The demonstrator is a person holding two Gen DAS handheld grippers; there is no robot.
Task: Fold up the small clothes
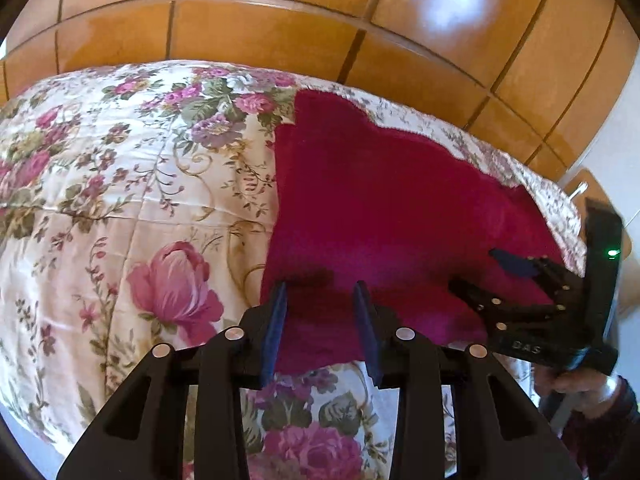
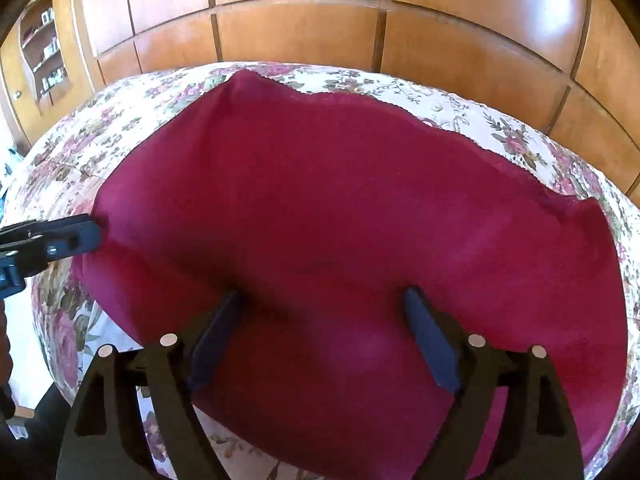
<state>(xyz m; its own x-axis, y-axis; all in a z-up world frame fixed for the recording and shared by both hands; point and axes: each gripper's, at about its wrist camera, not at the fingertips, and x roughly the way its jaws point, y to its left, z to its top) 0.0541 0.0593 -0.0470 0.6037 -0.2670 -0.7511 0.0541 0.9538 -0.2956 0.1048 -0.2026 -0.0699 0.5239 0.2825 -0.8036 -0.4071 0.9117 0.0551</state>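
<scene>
A dark red garment (image 1: 380, 200) lies spread flat on a floral bedspread (image 1: 120, 160). It also fills the right wrist view (image 2: 340, 200). My left gripper (image 1: 320, 286) is open, its blue fingers over the garment's near left edge with nothing between them. My right gripper (image 2: 324, 292) is open wide above the garment's near middle. In the left wrist view the right gripper (image 1: 480, 268) shows at the garment's right side. In the right wrist view the left gripper (image 2: 94, 232) touches the garment's left edge.
The bedspread (image 2: 520, 140) covers a bed that ends at a wooden panelled wardrobe (image 1: 280, 20) behind. A shelf niche (image 2: 44, 52) with small items is at the far left. A hand (image 1: 580, 384) holds the right gripper's handle.
</scene>
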